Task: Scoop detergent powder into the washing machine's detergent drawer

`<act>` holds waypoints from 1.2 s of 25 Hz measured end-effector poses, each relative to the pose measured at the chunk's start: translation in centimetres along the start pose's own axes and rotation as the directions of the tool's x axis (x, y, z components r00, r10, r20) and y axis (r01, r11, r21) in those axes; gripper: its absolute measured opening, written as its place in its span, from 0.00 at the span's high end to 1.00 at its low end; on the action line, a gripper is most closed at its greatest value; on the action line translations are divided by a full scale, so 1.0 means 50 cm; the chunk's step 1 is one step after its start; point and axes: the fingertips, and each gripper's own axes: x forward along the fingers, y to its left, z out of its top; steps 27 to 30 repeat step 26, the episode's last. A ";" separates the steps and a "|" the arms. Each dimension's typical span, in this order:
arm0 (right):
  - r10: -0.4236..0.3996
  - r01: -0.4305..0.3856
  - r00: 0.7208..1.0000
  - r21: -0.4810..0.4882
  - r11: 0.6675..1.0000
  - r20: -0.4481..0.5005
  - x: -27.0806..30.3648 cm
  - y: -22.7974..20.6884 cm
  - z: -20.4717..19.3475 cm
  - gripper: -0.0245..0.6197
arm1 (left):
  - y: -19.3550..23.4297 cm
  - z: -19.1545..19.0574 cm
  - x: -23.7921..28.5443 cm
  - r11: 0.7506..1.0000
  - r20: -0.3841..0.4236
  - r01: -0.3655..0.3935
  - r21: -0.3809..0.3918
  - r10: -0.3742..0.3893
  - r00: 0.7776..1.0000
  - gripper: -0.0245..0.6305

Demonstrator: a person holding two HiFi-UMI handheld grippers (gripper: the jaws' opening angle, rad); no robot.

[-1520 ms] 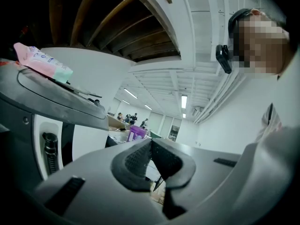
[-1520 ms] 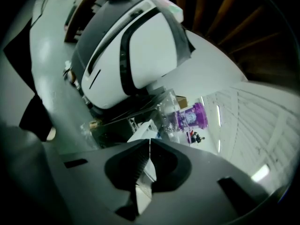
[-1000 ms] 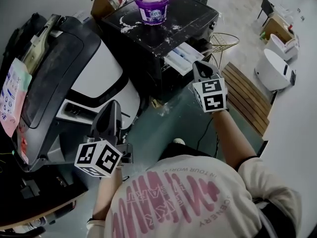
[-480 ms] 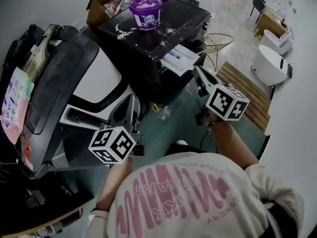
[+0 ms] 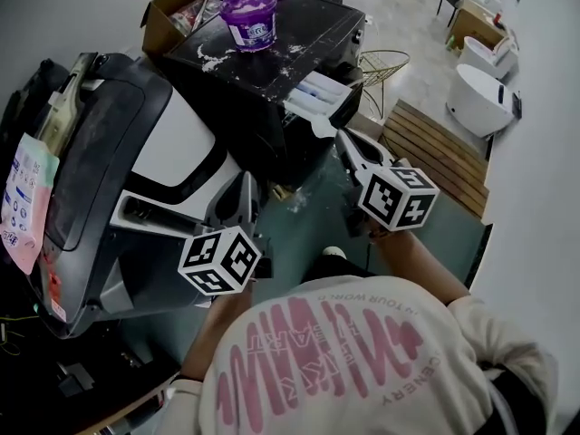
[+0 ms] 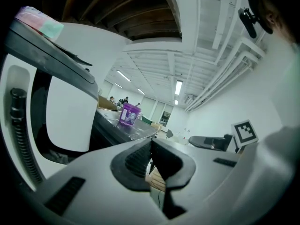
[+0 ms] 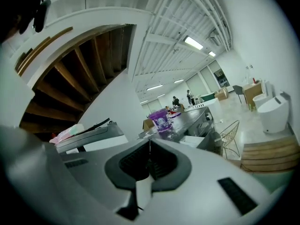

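Note:
A purple detergent tub (image 5: 249, 16) stands on the black washing machine (image 5: 272, 62), whose top is dusted with white powder. The machine's white detergent drawer (image 5: 317, 93) is pulled out at its front right corner. My right gripper (image 5: 346, 140) is shut and empty, a little below and in front of the drawer. My left gripper (image 5: 245, 187) is also shut and empty, low beside the white machine. The tub (image 6: 129, 114) appears far off in the left gripper view, beyond the closed left gripper (image 6: 151, 146). The right gripper view shows the tub (image 7: 160, 119) past the closed right gripper (image 7: 150, 149).
A grey and white machine (image 5: 154, 152) with a raised lid fills the left. A cardboard box (image 5: 172, 12) sits behind the tub. A wire basket (image 5: 385, 64), a slatted wooden platform (image 5: 435, 152) and a white round unit (image 5: 480, 98) stand to the right.
My left gripper has moved up and to the right, nearer the machines. My right gripper has drawn back a little from the drawer and turned. Both stay shut.

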 end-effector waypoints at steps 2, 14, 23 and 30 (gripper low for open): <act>-0.010 0.010 1.000 -0.017 1.000 -0.008 -0.012 0.006 -0.009 0.96 | -0.002 -0.004 -0.010 1.000 -0.004 0.010 -0.003 -0.010 1.000 0.96; -0.065 0.064 0.998 -0.042 0.997 -0.025 -0.076 0.031 -0.054 0.96 | 0.006 -0.036 -0.082 0.999 -0.045 0.030 -0.013 -0.031 0.999 0.96; -0.088 0.086 0.995 -0.050 0.995 -0.042 -0.122 0.051 -0.098 0.96 | -0.001 -0.063 -0.124 0.997 -0.059 0.062 -0.036 -0.064 0.996 0.96; -0.094 0.092 0.994 -0.053 0.994 -0.047 -0.131 0.059 -0.110 0.96 | 0.004 -0.064 -0.137 0.997 -0.056 0.064 -0.043 -0.066 0.996 0.96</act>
